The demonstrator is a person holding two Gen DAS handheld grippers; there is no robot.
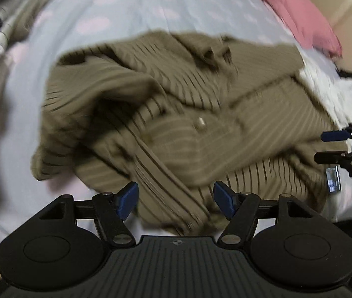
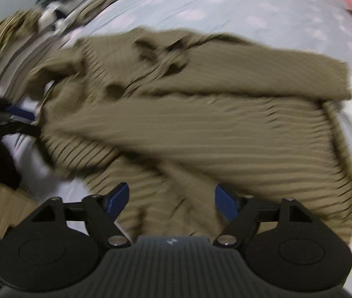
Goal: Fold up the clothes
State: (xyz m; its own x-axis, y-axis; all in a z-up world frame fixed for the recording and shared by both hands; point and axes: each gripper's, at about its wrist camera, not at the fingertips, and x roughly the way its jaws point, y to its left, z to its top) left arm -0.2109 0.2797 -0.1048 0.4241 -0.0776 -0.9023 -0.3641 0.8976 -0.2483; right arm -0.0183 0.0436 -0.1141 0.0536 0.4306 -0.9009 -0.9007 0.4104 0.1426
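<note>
An olive-brown ribbed knit cardigan [image 1: 181,114] lies rumpled on a pale blue bedsheet [image 1: 126,7], with a small light button showing near its middle. My left gripper [image 1: 176,200] hangs over its near hem, jaws open, blue pads clear of the cloth. In the right wrist view the same cardigan [image 2: 200,124] spreads wide, one sleeve folded across the top. My right gripper [image 2: 171,200] stands open above the near hem with nothing pinched. Each gripper shows in the other's view: the right gripper [image 1: 334,146] at the right edge, the left gripper [image 2: 19,119] at the left edge.
A pink pillow [image 1: 297,12] lies at the far right by a beige headboard [image 1: 337,7]. A pile of other clothes [image 2: 59,7] sits at the bed's far left. The bed's near edge and wooden floor [image 2: 4,198] show at lower left.
</note>
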